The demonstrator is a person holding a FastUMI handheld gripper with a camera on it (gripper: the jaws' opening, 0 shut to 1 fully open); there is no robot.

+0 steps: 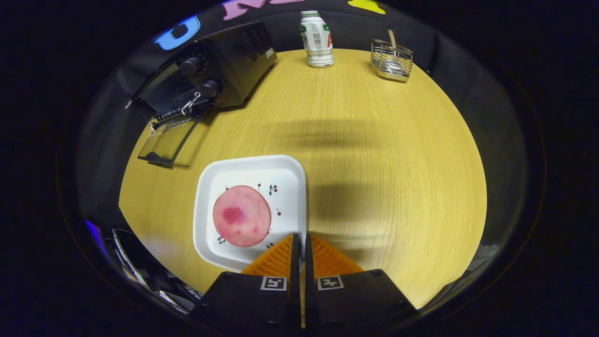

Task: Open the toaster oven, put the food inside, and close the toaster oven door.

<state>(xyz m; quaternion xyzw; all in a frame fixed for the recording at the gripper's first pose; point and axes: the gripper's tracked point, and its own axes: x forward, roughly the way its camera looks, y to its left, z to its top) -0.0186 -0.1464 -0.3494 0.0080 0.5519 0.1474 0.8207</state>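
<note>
the food (241, 216) is a flat round slice, pink with a darker red blotch near its middle and small red speckles. it lies on a white square plate (285, 169) with rounded corners and tiny cherry prints, on the wooden desk (365, 140). the toaster oven (210, 70) stands at the far left of the desk, black, with two round knobs on its front panel; its glass door (167, 140) hangs open, folded down toward the desk. the tool (299, 245) hovers above the desk at the plate's near right corner, pointing forward, its two fingers pressed together with nothing between them. beyond, a white bottle (317, 40) and a wire basket (391, 60) stand at the far edge.
</note>
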